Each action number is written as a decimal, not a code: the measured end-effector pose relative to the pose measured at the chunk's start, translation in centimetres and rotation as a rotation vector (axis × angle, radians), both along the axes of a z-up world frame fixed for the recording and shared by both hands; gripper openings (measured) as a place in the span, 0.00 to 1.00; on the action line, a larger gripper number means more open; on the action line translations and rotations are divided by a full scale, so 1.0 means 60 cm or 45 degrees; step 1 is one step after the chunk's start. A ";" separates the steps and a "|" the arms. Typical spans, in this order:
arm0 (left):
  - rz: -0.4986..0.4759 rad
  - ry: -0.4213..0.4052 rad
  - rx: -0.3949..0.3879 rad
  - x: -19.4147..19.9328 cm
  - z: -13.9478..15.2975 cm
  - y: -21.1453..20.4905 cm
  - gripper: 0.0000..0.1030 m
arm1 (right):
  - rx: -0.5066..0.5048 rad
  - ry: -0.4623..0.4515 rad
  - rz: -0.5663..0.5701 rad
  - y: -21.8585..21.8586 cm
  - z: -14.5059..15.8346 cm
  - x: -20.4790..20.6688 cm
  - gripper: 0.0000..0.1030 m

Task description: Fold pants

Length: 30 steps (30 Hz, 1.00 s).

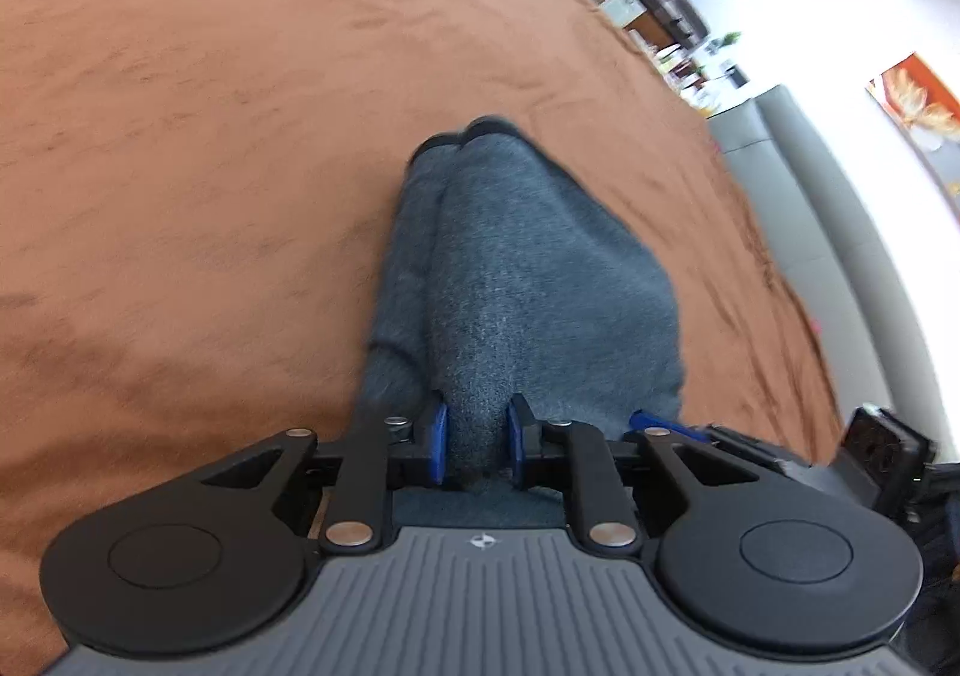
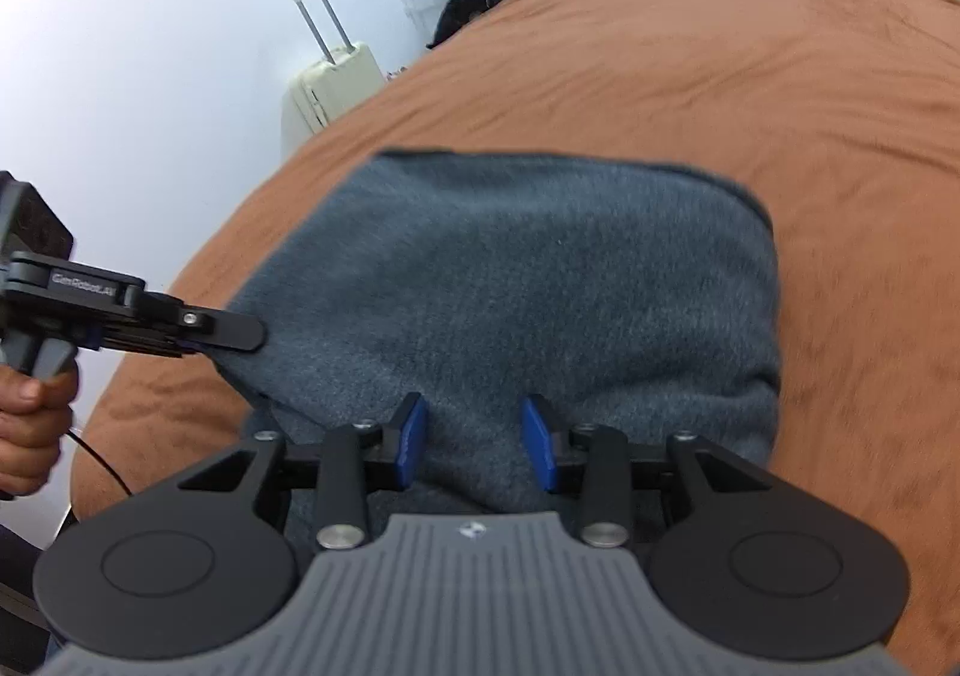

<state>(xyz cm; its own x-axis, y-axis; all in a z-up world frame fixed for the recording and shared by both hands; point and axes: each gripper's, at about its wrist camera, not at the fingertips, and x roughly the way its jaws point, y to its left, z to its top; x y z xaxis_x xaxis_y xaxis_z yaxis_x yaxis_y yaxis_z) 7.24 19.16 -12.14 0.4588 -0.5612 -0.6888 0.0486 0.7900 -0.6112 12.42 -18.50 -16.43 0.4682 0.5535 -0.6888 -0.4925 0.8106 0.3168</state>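
In the left wrist view, the left tool (image 1: 474,439) has its 2 blue pads pressed onto a bunched ridge of the grey pants (image 1: 528,280), which lie on the orange-brown bed cover (image 1: 210,136) and run away from the camera to a narrow far end. The cloth between the pads is squeezed into a thick roll, so the fabric looks soft, fleecy and compressible; I judge it light and limp, likely to sag wherever it is not held. At the right edge of this view part of the right tool (image 1: 666,427) shows, too little to read its stance there. In the right wrist view, the right tool (image 2: 474,439) stands partly spread over the near edge of the pants (image 2: 540,268); cloth lies between the 2 blue pads, but they do not visibly press it, so it is not pinching. The left tool (image 2: 240,331), held in a hand (image 2: 30,406), grips the left edge of the garment. The pants lie here as a broad folded slab on the bed cover (image 2: 780,46). A fuzzy surface should not slip much; the best hold seems to be the doubled near edge or a corner, taking all layers at once.
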 end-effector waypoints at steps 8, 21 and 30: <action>0.023 -0.042 0.201 -0.027 0.027 -0.015 0.20 | -0.125 0.003 0.049 0.020 0.012 -0.008 0.34; -0.001 -0.161 0.400 -0.050 0.113 -0.036 0.58 | -0.165 0.019 -0.058 -0.005 0.069 -0.054 0.34; -0.022 -0.200 0.529 -0.065 0.141 -0.089 0.75 | -0.156 -0.066 -0.301 -0.033 0.119 -0.091 0.59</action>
